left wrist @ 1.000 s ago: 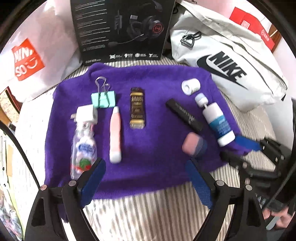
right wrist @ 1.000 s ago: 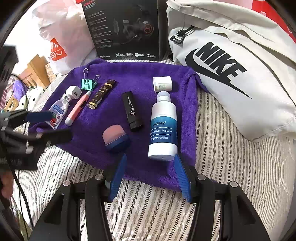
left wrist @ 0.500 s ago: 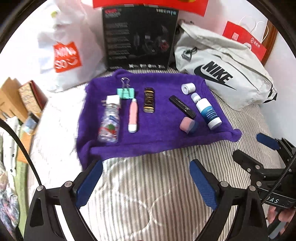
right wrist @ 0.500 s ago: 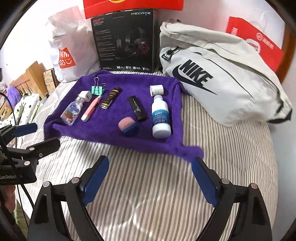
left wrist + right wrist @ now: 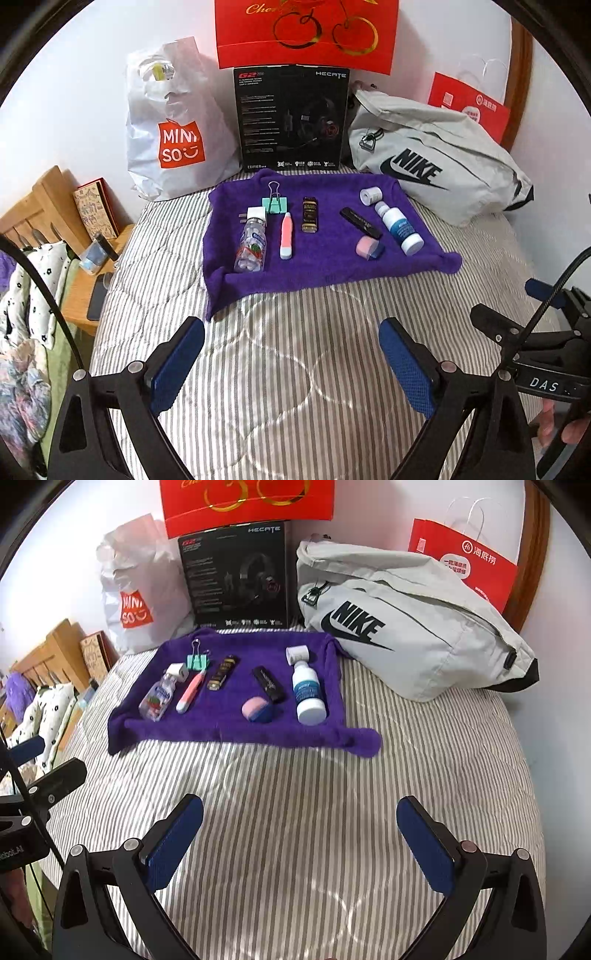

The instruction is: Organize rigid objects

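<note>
A purple towel point(image 5: 325, 266) point(image 5: 207, 731) lies on the striped bed with several small items lined up on it. From left: a clear bottle point(image 5: 252, 245), a pink pen-shaped tool point(image 5: 286, 240), a mint binder clip point(image 5: 274, 201), a black-gold tube point(image 5: 309, 214), a black lipstick point(image 5: 361, 222), a pink-and-blue sponge point(image 5: 368, 247), a white bottle point(image 5: 400, 229) point(image 5: 308, 696) and its white cap point(image 5: 370, 194). My left gripper point(image 5: 291, 363) and right gripper point(image 5: 300, 842) hang open and empty over bare bedding, well short of the towel.
Against the wall stand a white Miniso bag point(image 5: 173, 136), a black headset box point(image 5: 291, 118), a grey Nike bag point(image 5: 436, 162) and red paper bags point(image 5: 461, 557). A wooden bedside shelf point(image 5: 48, 206) with clutter sits left of the bed.
Both grippers have pulled back from the towel toward the near side of the bed and opened wider. The items on the towel have not moved.
</note>
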